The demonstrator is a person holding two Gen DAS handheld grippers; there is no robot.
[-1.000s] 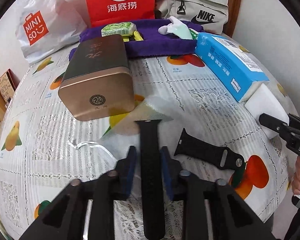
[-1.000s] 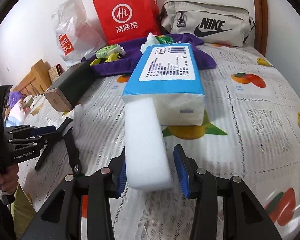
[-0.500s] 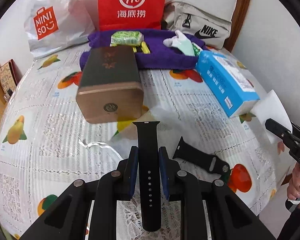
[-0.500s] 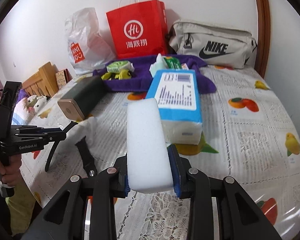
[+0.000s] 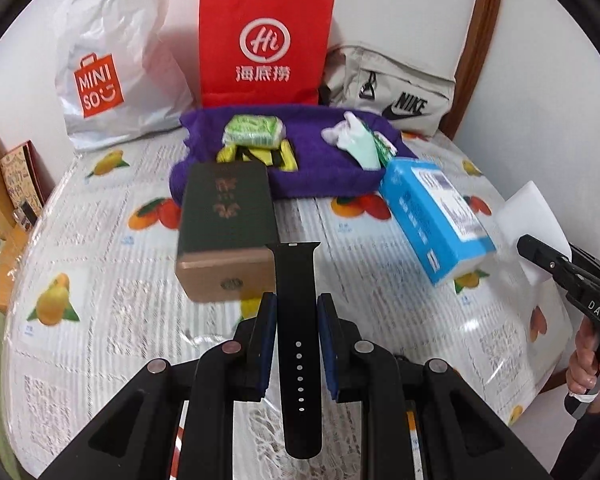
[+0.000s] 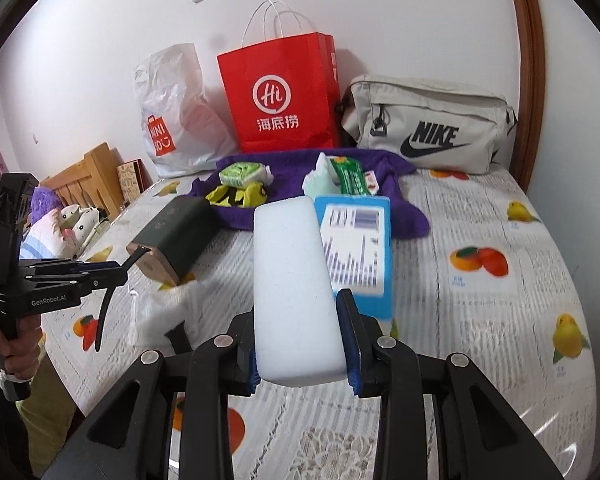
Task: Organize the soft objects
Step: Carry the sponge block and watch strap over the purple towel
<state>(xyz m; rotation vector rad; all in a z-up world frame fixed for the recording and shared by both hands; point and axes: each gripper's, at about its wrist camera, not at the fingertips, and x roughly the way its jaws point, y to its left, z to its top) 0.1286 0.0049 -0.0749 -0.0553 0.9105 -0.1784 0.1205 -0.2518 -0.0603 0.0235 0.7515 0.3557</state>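
My left gripper [image 5: 296, 312] is shut on a black watch strap [image 5: 298, 340] and holds it above the table. My right gripper [image 6: 300, 320] is shut on a white sponge block [image 6: 294, 280], also lifted; the block shows at the right of the left wrist view [image 5: 530, 216]. A purple towel [image 5: 320, 176] lies at the back and carries a green packet [image 5: 254, 130], a yellow-black item [image 5: 260, 156] and a pale glove-like thing [image 5: 358, 142]. The left gripper and its hanging strap show in the right wrist view [image 6: 112, 276].
A dark green and gold box [image 5: 226, 228] and a blue tissue pack [image 5: 434, 216] lie on the fruit-print tablecloth [image 5: 100, 300]. A Miniso bag [image 5: 112, 68], a red paper bag [image 5: 264, 44] and a Nike pouch [image 5: 396, 96] stand at the back wall.
Both grippers closed on their objects and lifted them off the table. The strap and the sponge now hang in the air, nearer the towel.
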